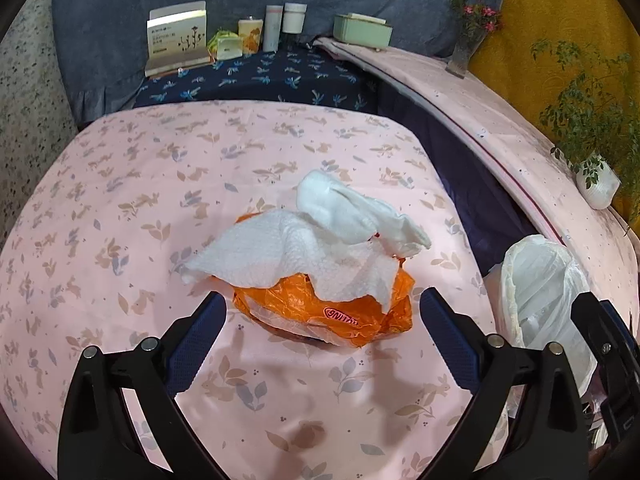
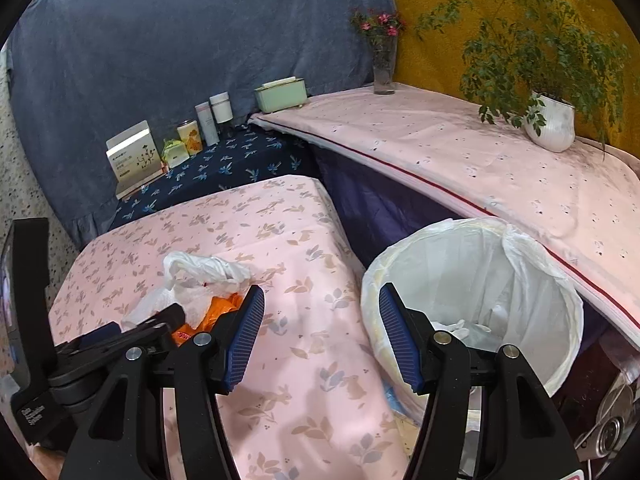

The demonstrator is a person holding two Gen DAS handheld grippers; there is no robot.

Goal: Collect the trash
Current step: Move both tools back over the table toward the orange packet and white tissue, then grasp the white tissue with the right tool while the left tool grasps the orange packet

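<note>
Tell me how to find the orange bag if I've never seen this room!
Look at the pink table with the bunny-print cloth. Near its middle sits a small heap of trash, right in front of the open left claw. The orange bag is the crinkly plastic at the bottom of the heap, under the white paper towel; it is the only orange piece there.

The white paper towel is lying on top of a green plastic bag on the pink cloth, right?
Not quite. In the left wrist view the paper towel lies on an orange plastic bag, not a green one. It does sit on the pink cloth.
</note>
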